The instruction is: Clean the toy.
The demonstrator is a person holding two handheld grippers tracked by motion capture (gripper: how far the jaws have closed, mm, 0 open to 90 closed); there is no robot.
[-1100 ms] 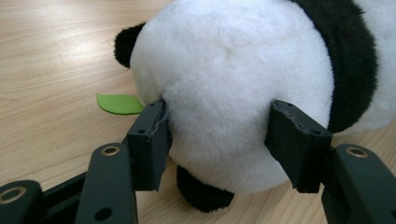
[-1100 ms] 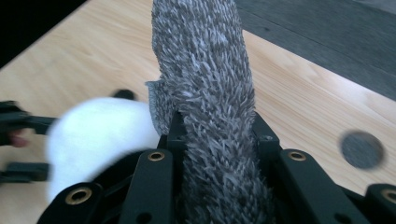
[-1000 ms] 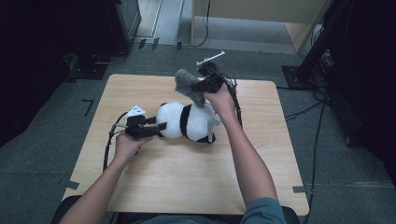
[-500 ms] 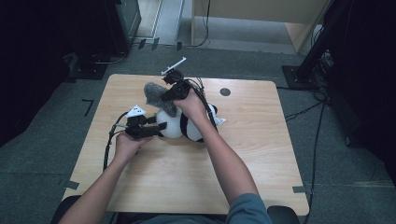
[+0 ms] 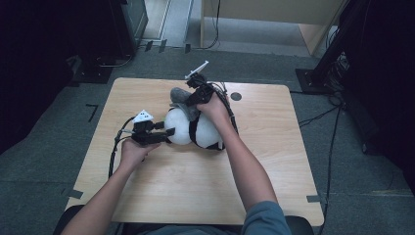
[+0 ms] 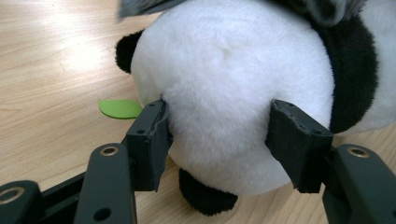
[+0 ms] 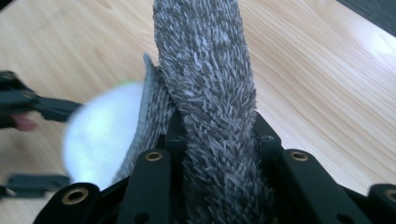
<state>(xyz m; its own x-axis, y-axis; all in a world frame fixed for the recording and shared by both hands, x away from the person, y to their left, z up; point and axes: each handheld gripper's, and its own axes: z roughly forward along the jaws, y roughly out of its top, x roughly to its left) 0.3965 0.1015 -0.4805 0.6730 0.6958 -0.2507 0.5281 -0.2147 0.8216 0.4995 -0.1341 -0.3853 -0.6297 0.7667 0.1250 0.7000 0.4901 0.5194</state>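
While left hand-held gripper [image 6: 219, 140] clamps panda [image 6: 233, 84], right hand-held gripper [image 7: 217, 135] pinches grey cloth [image 7: 210, 84] above.

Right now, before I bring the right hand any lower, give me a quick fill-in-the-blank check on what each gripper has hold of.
1. The left gripper clamps the white head of the plush ____.
2. The right gripper is shut on a fuzzy ____ cloth.
3. Beside the panda's head, on the table, lies a small ____ leaf.

Missing words: panda; grey; green
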